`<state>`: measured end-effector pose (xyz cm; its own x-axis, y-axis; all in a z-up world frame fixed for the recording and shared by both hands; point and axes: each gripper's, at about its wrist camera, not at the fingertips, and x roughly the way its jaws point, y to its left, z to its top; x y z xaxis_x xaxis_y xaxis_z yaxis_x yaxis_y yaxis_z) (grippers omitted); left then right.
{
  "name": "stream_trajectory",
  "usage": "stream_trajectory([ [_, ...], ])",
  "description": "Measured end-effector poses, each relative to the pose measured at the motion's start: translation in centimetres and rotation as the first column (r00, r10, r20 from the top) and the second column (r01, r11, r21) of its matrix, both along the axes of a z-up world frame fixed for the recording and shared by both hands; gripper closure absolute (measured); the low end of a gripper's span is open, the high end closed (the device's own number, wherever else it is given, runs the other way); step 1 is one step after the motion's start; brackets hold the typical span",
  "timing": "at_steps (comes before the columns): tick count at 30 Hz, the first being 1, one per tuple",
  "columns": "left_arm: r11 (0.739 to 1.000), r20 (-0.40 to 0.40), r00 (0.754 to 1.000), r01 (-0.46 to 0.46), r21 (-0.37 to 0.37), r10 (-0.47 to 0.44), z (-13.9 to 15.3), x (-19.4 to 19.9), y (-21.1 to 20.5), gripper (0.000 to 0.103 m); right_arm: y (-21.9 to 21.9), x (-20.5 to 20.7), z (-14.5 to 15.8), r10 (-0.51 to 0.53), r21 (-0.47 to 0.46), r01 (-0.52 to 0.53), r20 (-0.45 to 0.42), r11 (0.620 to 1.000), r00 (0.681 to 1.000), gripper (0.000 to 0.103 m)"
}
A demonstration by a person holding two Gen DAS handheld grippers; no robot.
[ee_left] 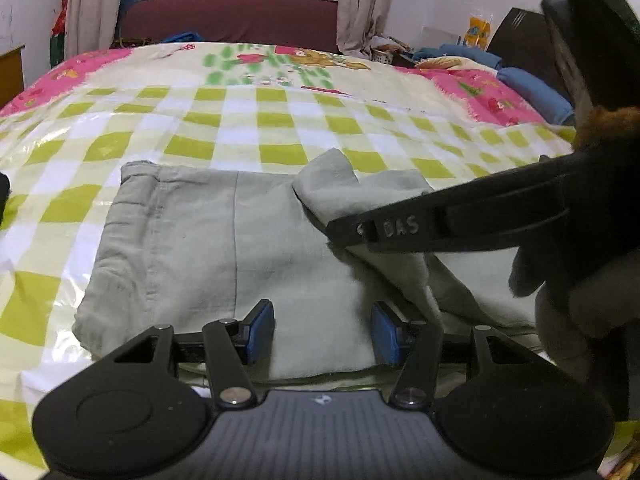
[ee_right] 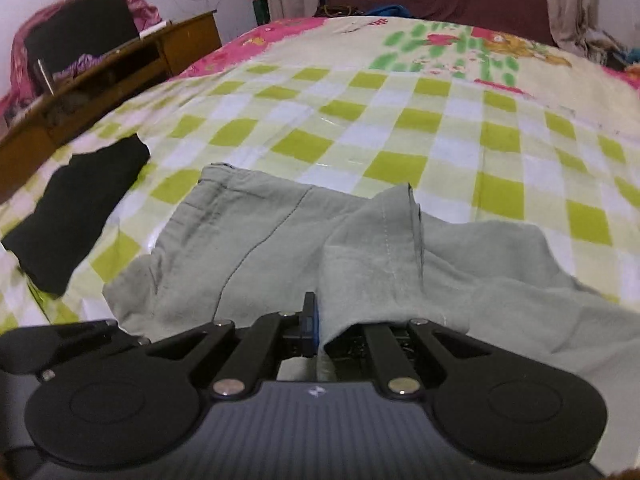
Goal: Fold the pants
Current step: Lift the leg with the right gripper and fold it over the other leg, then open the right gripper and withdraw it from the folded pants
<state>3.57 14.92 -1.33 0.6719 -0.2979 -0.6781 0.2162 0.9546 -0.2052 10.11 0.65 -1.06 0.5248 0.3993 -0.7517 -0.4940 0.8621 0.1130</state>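
Note:
Pale grey-green pants (ee_left: pixel 192 240) lie partly folded on a bed with a green and white checked cover (ee_left: pixel 240 120). My left gripper (ee_left: pixel 323 330) is open, its blue pads apart just above the near edge of the pants. My right gripper (ee_right: pixel 320 322) is shut on a fold of the pants (ee_right: pixel 372 248) and holds that part lifted over the rest of the cloth. The right gripper also shows in the left wrist view (ee_left: pixel 400 232), coming in from the right with cloth draped under it. Its right finger is hidden by cloth.
A folded black garment (ee_right: pixel 76 208) lies on the bed to the left of the pants. A wooden desk (ee_right: pixel 100 80) stands beside the bed's left edge. Blue cloth and pillows (ee_left: pixel 532 92) lie at the far right. Curtains and a window are behind the bed.

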Motion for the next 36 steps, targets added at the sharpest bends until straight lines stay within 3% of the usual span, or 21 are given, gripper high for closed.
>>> stream_trajectory([
  [10, 0.980, -0.012, 0.997, -0.080, -0.180, 0.079, 0.1, 0.4, 3.7, 0.036, 5.3, 0.5, 1.6, 0.062, -0.006, -0.062, 0.062, 0.998, 0.996, 0.098],
  [14, 0.968, -0.044, 0.990, -0.143, -0.204, 0.137, -0.2, 0.4, 4.8, 0.037, 8.2, 0.0, 2.0, 0.158, -0.050, -0.153, 0.118, 0.987, 0.980, 0.098],
  [17, 0.949, -0.085, 0.984, -0.173, -0.264, 0.155, -0.2, 0.0, 6.0, 0.037, 10.0, -0.2, 1.8, 0.287, -0.116, -0.276, 0.090, 0.954, 0.954, 0.097],
  [19, 0.948, -0.105, 0.982, -0.181, -0.260, 0.159, -0.4, -0.1, 6.0, 0.035, 10.7, -0.7, 1.3, 0.355, -0.165, -0.339, 0.082, 0.926, 0.931, 0.093],
  [24, 0.950, -0.116, 0.978, -0.195, -0.242, 0.172, -0.3, -0.6, 6.1, 0.029, 10.0, -1.0, 1.3, 0.370, -0.135, -0.355, 0.109, 0.925, 0.923, 0.086],
  [26, 0.944, -0.123, 0.975, -0.209, -0.255, 0.183, -0.3, -1.0, 6.5, 0.029, 9.7, -1.4, 1.6, 0.378, -0.119, -0.363, 0.141, 0.924, 0.915, 0.078],
  [31, 0.932, -0.147, 0.967, -0.241, -0.272, 0.207, -0.3, -1.7, 7.4, 0.028, 9.4, -2.2, 1.8, 0.410, -0.080, -0.402, 0.150, 0.912, 0.900, 0.075],
  [34, 0.935, -0.164, 0.965, -0.242, -0.259, 0.204, -0.3, -2.0, 7.4, 0.028, 10.1, -2.7, 1.2, 0.454, -0.176, -0.428, 0.157, 0.887, 0.877, 0.067],
  [36, 0.936, -0.174, 0.963, -0.244, -0.254, 0.204, -0.2, -2.3, 7.5, 0.028, 10.2, -2.7, 1.1, 0.474, -0.189, -0.446, 0.145, 0.875, 0.868, 0.066],
])
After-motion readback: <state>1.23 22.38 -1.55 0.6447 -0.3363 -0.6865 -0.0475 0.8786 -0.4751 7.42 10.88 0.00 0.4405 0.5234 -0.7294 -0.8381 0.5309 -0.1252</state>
